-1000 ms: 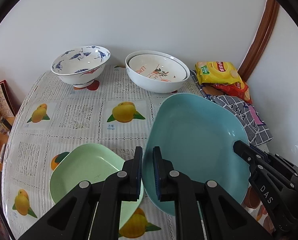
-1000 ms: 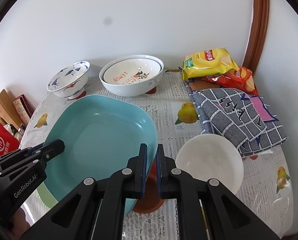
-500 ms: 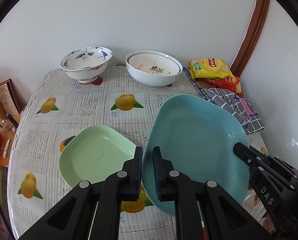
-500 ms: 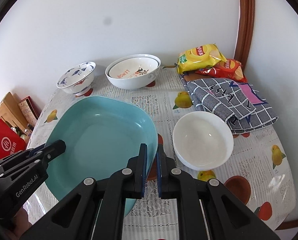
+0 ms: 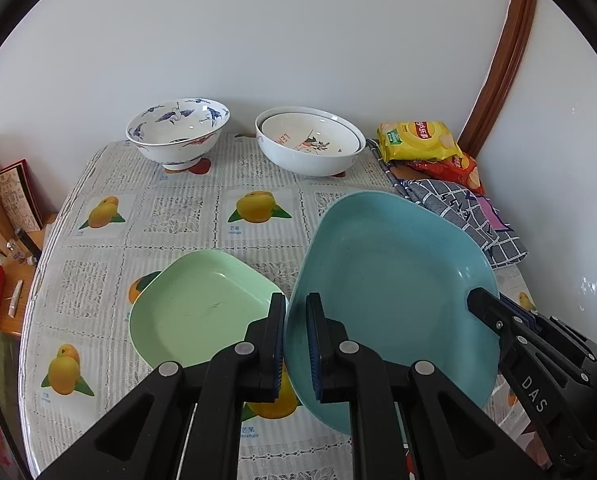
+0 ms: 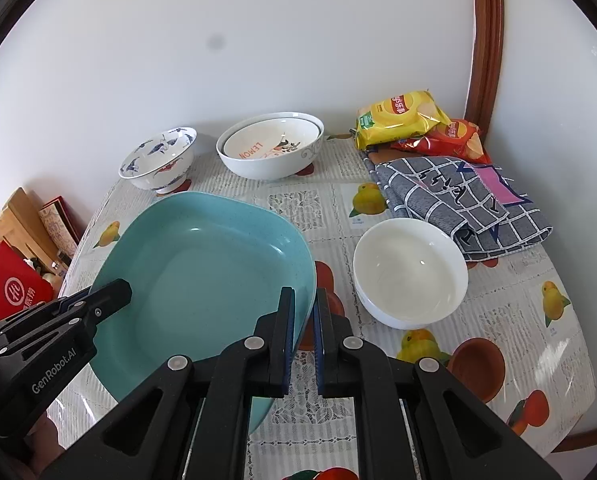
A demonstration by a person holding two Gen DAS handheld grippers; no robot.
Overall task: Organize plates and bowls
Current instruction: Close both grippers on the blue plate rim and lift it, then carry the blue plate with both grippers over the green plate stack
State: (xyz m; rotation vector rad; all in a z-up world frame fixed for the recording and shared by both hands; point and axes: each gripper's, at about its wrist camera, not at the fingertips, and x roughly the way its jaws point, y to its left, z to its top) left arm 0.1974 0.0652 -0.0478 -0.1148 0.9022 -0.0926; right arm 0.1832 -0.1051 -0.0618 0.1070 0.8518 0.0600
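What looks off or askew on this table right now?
Nothing spilled or broken. The large teal plastic plate is tilted, held at opposite rims by the left gripper and the right gripper. The lemon-print white bowl sits slanted inside the bigger white bowl.

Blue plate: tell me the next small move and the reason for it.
Probably carry the blue plate sideways over the green plate and lower it there. Both the left gripper and the right gripper are clamped on its opposite rims, holding it tilted above the tablecloth; the green plate lies empty alongside, a similar shape to stack with.
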